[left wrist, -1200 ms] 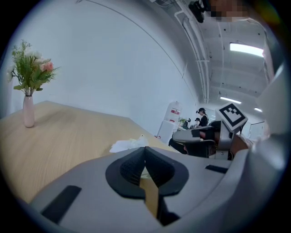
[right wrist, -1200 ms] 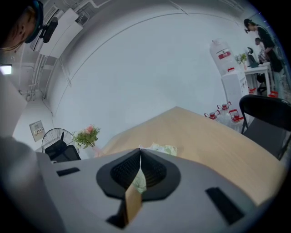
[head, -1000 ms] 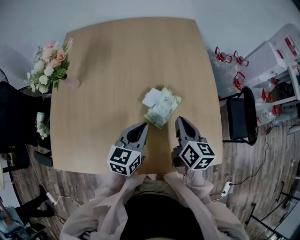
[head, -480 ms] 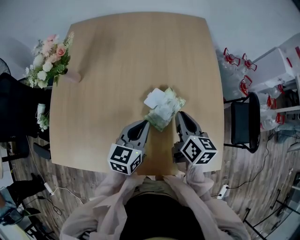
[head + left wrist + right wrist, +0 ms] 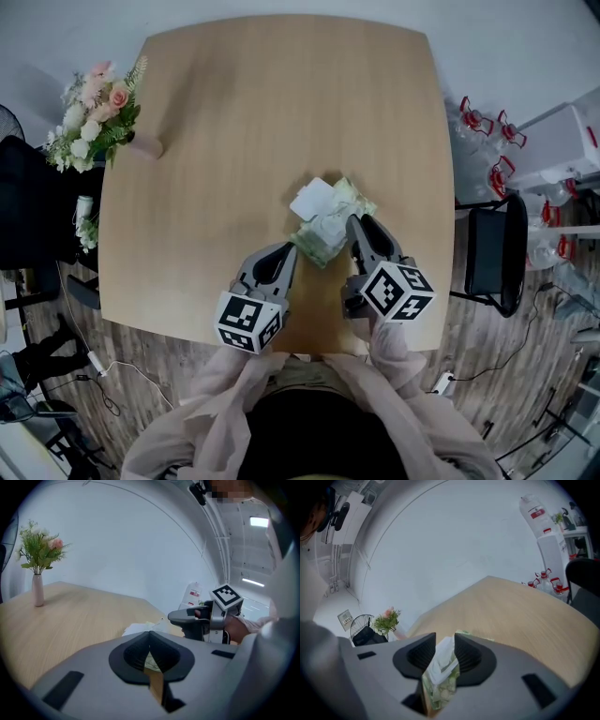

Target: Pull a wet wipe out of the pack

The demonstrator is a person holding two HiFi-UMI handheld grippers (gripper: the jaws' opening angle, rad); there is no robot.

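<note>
Pack [image 5: 328, 225] lay on the table [image 5: 234, 131], long axis slanting near-left to far-right, just ahead of the right gripper [image 5: 357, 225], the nearer one. Its jaws had just been opening and stood apart, with a white wipe [image 5: 440, 662] between them, probably ungripped. Left gripper [image 5: 285, 255] was closed and empty, by the pack's near end.

The table [image 5: 234, 112] looked matt pale wood; the pack [image 5: 325, 240] crinkled glossy plastic, its wet wipe [image 5: 440, 660] soft white cloth

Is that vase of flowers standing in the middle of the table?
No, the vase of flowers stands near the far left corner of the table, well off its middle.
</note>
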